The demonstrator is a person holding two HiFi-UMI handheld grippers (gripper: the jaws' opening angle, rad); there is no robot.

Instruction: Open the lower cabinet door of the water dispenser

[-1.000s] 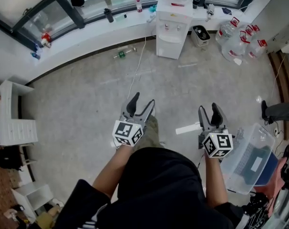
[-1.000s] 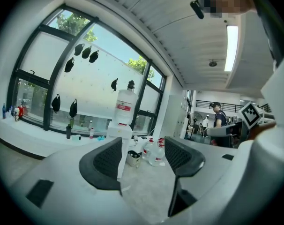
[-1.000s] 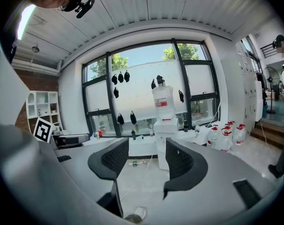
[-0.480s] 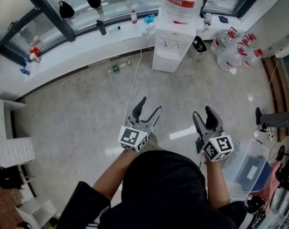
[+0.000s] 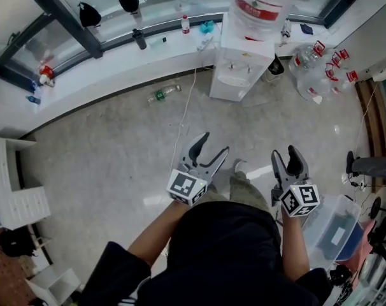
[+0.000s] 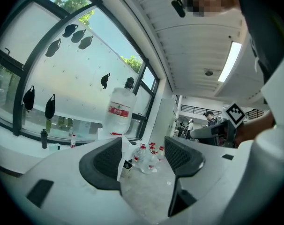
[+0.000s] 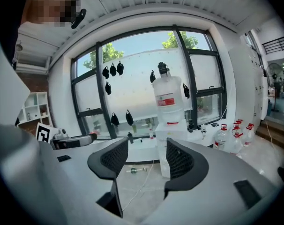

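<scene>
Left gripper (image 5: 213, 144) and right gripper (image 5: 285, 153) held forward, fingers (image 6: 104, 161) apart and empty, water dispenser (image 5: 243, 65) well ahead

Water dispenser (image 5: 241, 69) stands far centre, against the window ledge (image 5: 116, 53), with a jug (image 5: 266, 2) on top. Spare jugs (image 5: 314, 65) just right of it. Small bottle (image 5: 162, 94) lies on floor (image 5: 104, 152), left. Bin (image 5: 333, 228) near right.
</scene>
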